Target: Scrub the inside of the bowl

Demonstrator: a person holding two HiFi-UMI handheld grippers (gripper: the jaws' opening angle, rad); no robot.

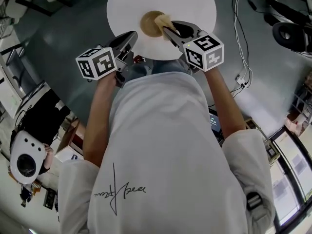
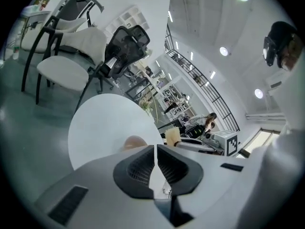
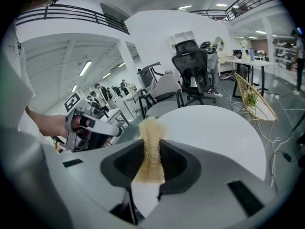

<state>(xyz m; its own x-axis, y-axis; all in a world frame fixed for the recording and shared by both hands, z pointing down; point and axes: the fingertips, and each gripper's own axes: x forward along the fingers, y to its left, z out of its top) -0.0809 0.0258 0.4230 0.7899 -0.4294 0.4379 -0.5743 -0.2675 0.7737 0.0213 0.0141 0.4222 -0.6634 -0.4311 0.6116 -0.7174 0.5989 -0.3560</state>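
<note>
Now sponge (image 3: 150, 142) in tongs (image 3: 152, 150) — script (image 1: 119, 191) unreadable

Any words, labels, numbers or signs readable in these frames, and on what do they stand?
White shirt: one handwritten-style black print, too scrawled to read.
Two marker cubes: black-and-white square patterns only, no letters.
Nothing else is legible in any view.

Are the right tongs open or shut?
Shut on the sponge: in the right gripper view, the right tongs squeeze its tan strip narrow.
</note>
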